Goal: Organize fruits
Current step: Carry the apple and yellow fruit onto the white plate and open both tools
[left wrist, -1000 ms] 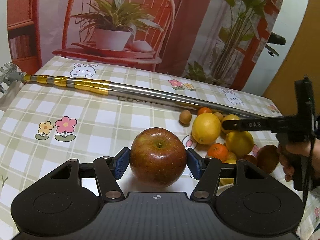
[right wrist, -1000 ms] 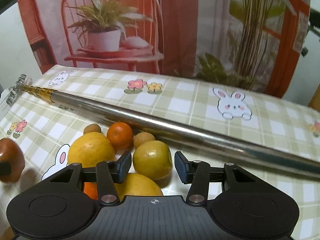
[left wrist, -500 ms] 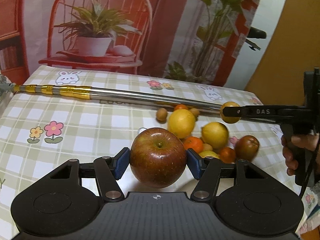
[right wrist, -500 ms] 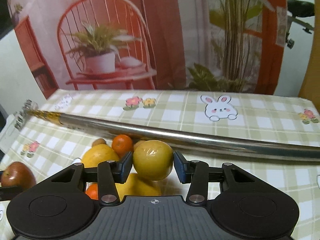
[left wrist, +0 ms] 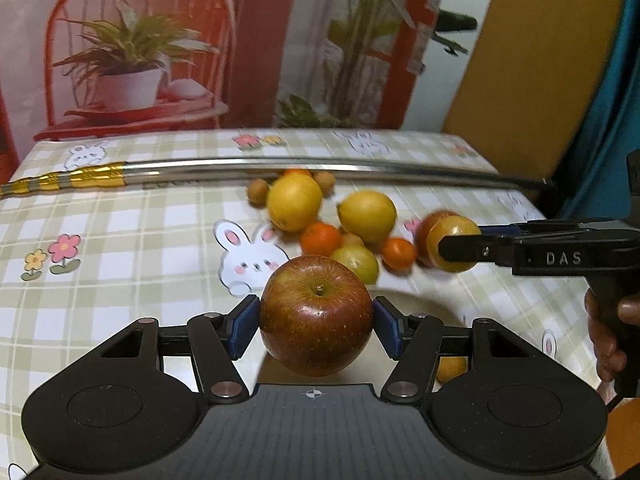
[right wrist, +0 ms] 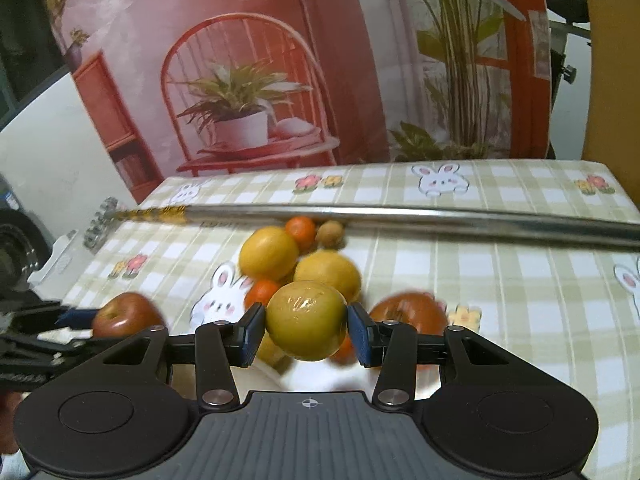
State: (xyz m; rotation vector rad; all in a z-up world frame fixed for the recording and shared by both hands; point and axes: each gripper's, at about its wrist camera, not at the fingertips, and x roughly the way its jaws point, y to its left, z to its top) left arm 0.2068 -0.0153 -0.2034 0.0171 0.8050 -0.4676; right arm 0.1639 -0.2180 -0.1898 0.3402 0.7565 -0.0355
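My left gripper [left wrist: 316,330] is shut on a red apple [left wrist: 316,316] and holds it above the checked tablecloth [left wrist: 120,280]. My right gripper [right wrist: 306,336] is shut on a round yellow-green fruit [right wrist: 306,318], lifted clear of the pile. In the left wrist view the right gripper [left wrist: 454,250] comes in from the right, that fruit [left wrist: 456,236] at its tip. The pile lies beyond: a large yellow citrus [left wrist: 294,202], a lemon [left wrist: 367,216], small tangerines [left wrist: 320,239] and a second red apple [right wrist: 408,312].
A long metal pole [left wrist: 280,166] with a gold-banded end lies across the table behind the fruit. A pale plate-like surface [left wrist: 424,308] shows under both grippers. A hand [left wrist: 604,336] grips the right tool's handle. A printed backdrop with a chair and plant stands behind the table.
The right gripper closed on the yellow-green fruit, lifted it from the pile and carried it nearer and to the right. The left gripper, still holding the apple, swung toward the pile.
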